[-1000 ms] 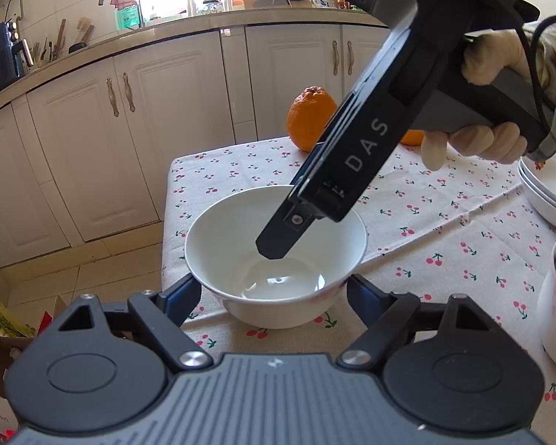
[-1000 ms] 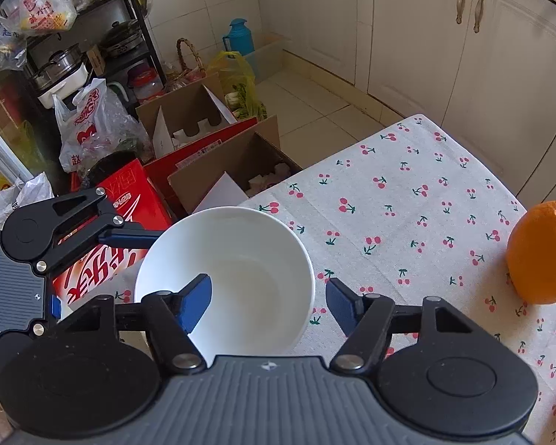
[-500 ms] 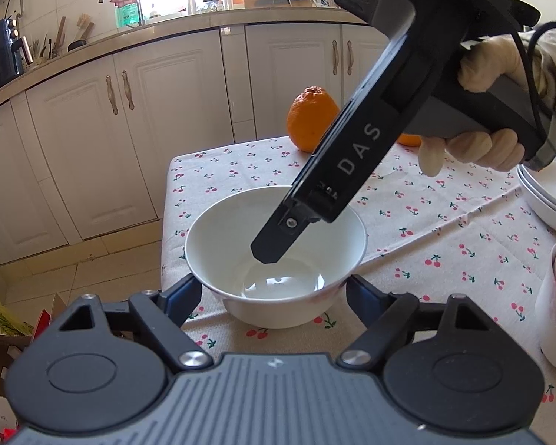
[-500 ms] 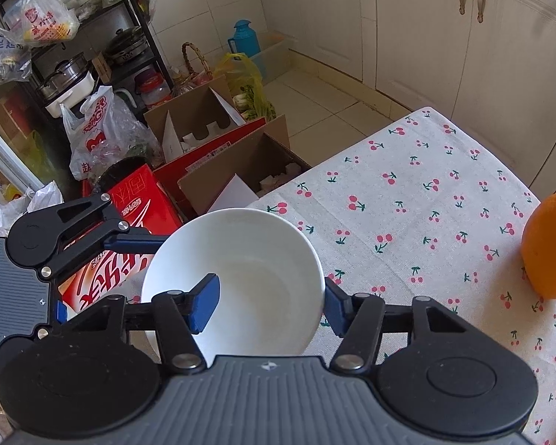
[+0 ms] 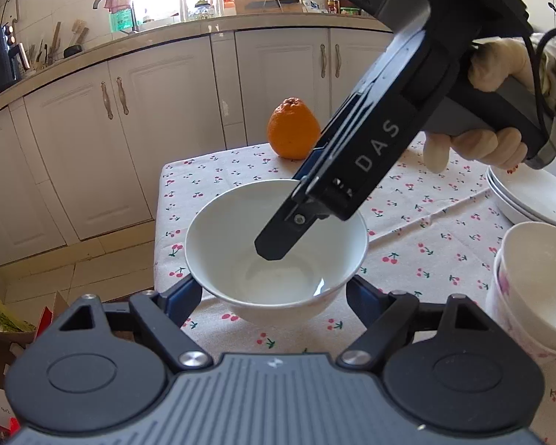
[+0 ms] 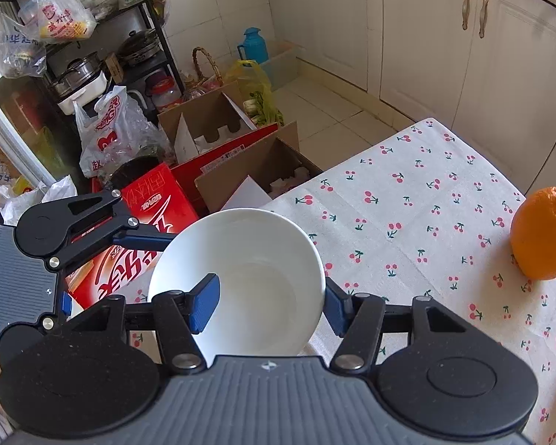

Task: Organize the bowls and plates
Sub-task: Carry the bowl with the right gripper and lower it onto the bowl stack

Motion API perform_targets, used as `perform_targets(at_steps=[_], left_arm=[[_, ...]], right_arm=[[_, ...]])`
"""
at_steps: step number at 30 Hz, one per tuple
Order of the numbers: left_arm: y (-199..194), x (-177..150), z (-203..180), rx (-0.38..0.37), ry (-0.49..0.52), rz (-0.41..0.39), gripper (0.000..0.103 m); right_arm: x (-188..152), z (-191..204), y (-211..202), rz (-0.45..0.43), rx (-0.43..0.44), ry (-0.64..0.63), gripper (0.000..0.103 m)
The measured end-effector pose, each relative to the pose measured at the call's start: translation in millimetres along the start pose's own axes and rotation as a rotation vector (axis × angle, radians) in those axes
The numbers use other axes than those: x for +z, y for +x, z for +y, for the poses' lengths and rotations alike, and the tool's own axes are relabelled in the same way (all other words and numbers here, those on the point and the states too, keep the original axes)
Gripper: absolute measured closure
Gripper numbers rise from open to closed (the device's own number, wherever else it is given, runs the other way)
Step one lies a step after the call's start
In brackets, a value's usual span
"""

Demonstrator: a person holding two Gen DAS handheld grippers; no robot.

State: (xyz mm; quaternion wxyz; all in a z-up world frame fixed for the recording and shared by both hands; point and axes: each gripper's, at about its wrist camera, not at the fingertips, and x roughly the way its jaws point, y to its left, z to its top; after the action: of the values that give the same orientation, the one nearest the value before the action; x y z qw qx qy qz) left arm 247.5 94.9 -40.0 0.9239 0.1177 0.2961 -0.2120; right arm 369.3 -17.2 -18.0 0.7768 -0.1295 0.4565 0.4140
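Two grippers are engaged on one white bowl [image 5: 276, 248] near the table's left corner, on the cherry-print tablecloth [image 5: 419, 218]. In the left wrist view the left gripper [image 5: 272, 293] is seen with its jaws spread wide, one blue pad at each side of the bowl's lower wall; the left pad appears to touch the wall, but a firm press cannot be confirmed. From the upper right, the right gripper [image 5: 278, 248] is angled down into the bowl, its handle held by a gloved hand [image 5: 478, 115]. In the right wrist view the right gripper [image 6: 267, 304] is closed on the bowl [image 6: 248, 282]: one blue pad is inside the wall, the other is pressed on the outside of the rim. Its jaws have just been closing on that wall. An orange [image 5: 293, 128] is noted beyond the bowl. At the right edge, stacked plates [image 5: 530, 200] and a flower-printed cup [image 5: 533, 282] are recorded, well apart from the bowl.
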Motion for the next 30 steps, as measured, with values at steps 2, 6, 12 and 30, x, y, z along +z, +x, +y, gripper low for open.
perform_targets(at_steps=[2, 6, 12, 30], left_arm=[[-9, 1, -6, 0.001, 0.004, 0.000, 0.019], [-27, 1, -19, -0.004, 0.005, 0.002, 0.019], [-54, 2, -38, -0.017, 0.002, -0.010, 0.018], [-87, 5, -92, -0.067, 0.059, -0.018, 0.018]], right_arm=[[-5, 7, -8, -0.006, -0.001, -0.005, 0.038], [-18, 21, -26, -0.025, 0.000, -0.007, 0.038], [-39, 42, -51, -0.047, -0.026, -0.015, 0.038], [-98, 66, -108, -0.094, -0.064, 0.003, 0.038]])
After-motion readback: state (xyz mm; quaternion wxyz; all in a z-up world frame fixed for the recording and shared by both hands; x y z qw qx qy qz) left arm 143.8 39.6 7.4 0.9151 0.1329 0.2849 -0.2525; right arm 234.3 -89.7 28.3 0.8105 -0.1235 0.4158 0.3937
